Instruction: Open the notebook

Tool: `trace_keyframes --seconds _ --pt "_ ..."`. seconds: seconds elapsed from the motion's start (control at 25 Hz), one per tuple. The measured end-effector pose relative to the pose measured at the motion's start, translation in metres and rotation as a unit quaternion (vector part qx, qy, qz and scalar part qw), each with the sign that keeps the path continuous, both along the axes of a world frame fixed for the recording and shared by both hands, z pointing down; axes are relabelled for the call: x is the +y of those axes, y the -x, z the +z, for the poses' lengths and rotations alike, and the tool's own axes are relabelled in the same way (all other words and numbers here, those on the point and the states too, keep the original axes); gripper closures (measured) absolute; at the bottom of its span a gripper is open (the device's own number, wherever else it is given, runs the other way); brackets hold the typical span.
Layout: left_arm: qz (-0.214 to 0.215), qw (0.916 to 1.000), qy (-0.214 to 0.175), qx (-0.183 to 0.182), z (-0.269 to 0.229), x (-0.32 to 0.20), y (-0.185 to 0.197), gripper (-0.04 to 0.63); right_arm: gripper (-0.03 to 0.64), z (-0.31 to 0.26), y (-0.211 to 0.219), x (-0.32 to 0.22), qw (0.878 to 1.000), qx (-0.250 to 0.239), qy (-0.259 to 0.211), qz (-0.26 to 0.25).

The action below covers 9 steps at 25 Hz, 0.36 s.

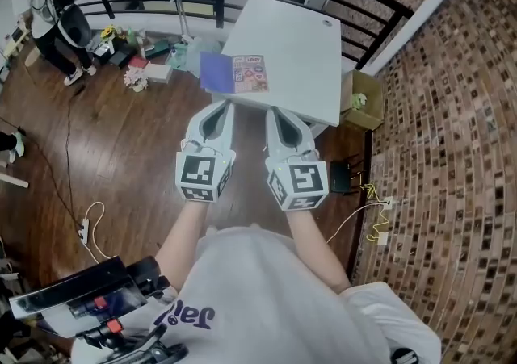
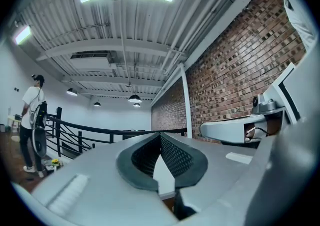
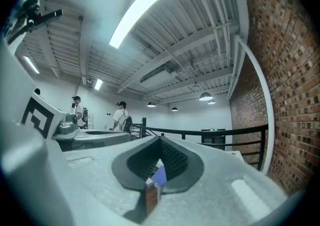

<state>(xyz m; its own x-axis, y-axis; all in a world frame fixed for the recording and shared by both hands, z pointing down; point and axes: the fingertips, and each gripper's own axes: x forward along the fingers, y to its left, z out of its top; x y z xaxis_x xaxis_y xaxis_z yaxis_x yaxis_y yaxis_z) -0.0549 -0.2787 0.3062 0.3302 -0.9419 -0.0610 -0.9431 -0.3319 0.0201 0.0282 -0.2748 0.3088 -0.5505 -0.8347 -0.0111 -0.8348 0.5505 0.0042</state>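
Left gripper: jaws together, empty, just short of the table.
Notebook: flat on the table's near left corner; whole only in head view, a purple sliver in right gripper view.
Right gripper: jaws together, empty.
Room: wood floor left, brick wall right.

left hand-held gripper: jaws together, empty, level | right hand-held gripper: jaws together, empty, level | side by side
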Motion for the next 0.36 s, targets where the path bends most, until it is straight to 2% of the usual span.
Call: trace_keyframes --seconds 0.36 --pt "0.014 0.9999 0.005 0.004 0.009 0.002 -0.007 0.578 0.626 0.013 -0.001 0.002 1.0 -0.004 0.016 0.006"
